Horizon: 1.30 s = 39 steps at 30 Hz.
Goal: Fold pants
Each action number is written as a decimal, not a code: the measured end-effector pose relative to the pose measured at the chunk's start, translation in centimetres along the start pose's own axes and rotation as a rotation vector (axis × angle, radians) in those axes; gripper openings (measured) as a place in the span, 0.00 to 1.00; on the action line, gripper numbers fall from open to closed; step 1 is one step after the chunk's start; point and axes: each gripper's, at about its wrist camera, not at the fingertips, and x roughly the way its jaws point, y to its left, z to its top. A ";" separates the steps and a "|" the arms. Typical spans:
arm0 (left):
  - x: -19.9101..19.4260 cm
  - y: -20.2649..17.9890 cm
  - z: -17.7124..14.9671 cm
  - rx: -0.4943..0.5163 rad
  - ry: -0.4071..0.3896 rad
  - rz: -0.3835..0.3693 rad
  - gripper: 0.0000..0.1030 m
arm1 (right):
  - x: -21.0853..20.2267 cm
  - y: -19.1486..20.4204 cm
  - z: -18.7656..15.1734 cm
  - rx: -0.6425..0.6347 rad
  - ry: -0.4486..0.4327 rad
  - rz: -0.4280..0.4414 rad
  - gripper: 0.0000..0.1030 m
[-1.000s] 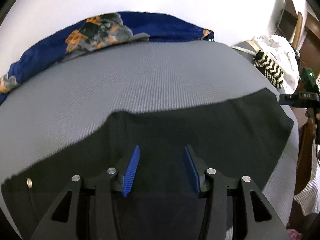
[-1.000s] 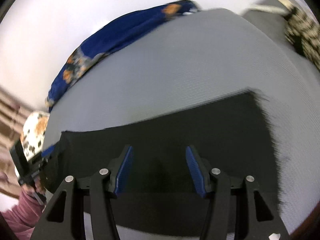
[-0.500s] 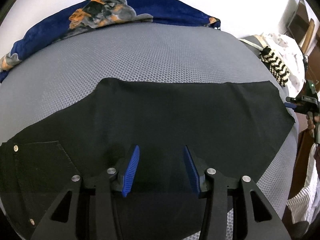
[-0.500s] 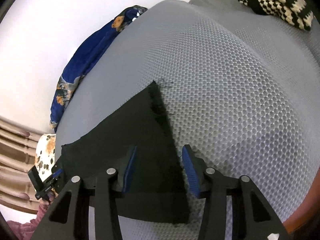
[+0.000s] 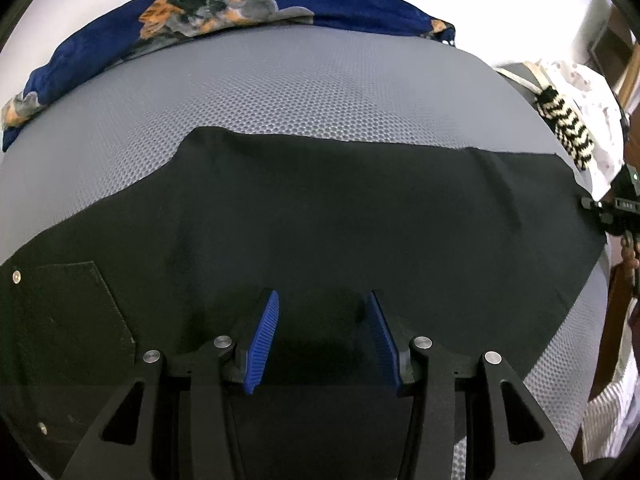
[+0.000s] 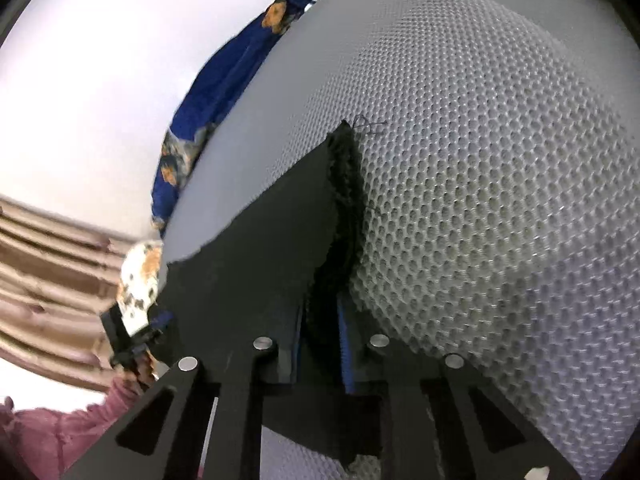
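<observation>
Lying flat across a grey mesh surface [image 5: 320, 92], the black pants [image 5: 340, 208] are spread from left to right, with a back pocket [image 5: 68, 320] and its rivets seen at the near left. The left gripper [image 5: 324, 332] is held above the near middle of the pants with its blue pads [image 5: 266, 332] well apart and nothing between them. The right gripper [image 6: 320, 344] is drawn together on the frayed hem edge of the pants [image 6: 276, 248], whose cloth is bunched between the pads at the right end of the garment; loose threads are seen at the hem's far corner. In the left wrist view the right gripper [image 5: 618, 210] is seen at the far right edge of the pants. A blue patterned cloth [image 5: 224, 12] is piled along the far edge of the mesh, and a black-and-cream knitted piece [image 5: 564, 128] lies at the far right beside a white spotted cloth [image 5: 588, 100].
</observation>
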 end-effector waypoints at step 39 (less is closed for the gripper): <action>-9.4 10.9 -4.9 -0.208 -0.221 -0.167 0.49 | 26.3 30.5 -9.8 -0.353 0.344 -0.076 0.15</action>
